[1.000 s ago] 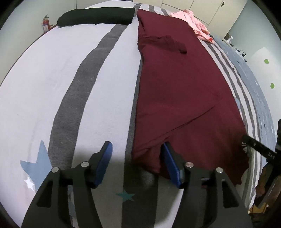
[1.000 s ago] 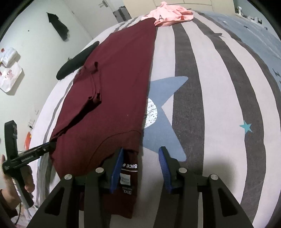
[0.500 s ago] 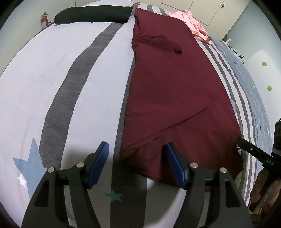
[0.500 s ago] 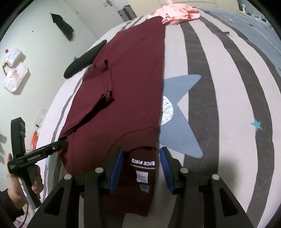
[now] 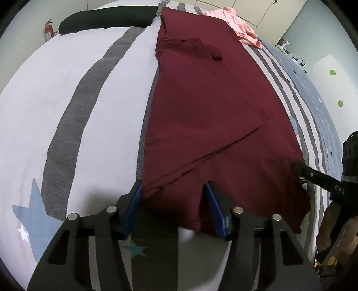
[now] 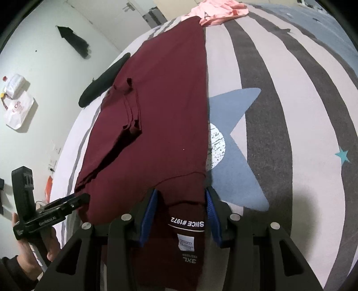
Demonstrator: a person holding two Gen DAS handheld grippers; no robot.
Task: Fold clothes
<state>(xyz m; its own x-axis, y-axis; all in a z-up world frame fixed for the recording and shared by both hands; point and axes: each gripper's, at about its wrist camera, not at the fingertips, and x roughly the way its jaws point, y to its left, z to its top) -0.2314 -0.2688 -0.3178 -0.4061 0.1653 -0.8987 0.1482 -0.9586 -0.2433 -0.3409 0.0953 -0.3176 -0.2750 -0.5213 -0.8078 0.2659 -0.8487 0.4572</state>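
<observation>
Across the striped bed cover (image 5: 94,94), as the left wrist camera saw it, a maroon T-shirt (image 5: 208,107) lay lengthwise, folded into a long narrow strip with one sleeve turned in over the body. The left gripper (image 5: 173,208) sat at the near end of that strip with its blue-padded fingers (image 5: 132,208) spread wide; the shirt's near left corner lay between them, the left pad touching the cloth's edge, and nothing was pinched. At the right edge of this view the right gripper (image 5: 313,179) reached in, its dark tip against the shirt's near right corner, with a hand (image 5: 331,226) partly visible below it. A black garment (image 5: 107,16) lay at the far end of the bed and a pink garment (image 5: 237,20) beside the shirt's far end. From the right wrist camera, the same maroon T-shirt (image 6: 161,107) ran away toward the pink garment (image 6: 221,11), beside a blue star (image 6: 235,145) printed on the bed cover (image 6: 290,112). The right gripper (image 6: 181,212) had its fingers (image 6: 211,212) parted wide on either side of the collar end, where a neck label (image 6: 186,225) reading "SINCE #1972" and a 3XL size tag lay between the pads, not clamped. At lower left a hand (image 6: 33,246) held the left gripper (image 6: 67,203), its tip at the shirt's other near corner.
</observation>
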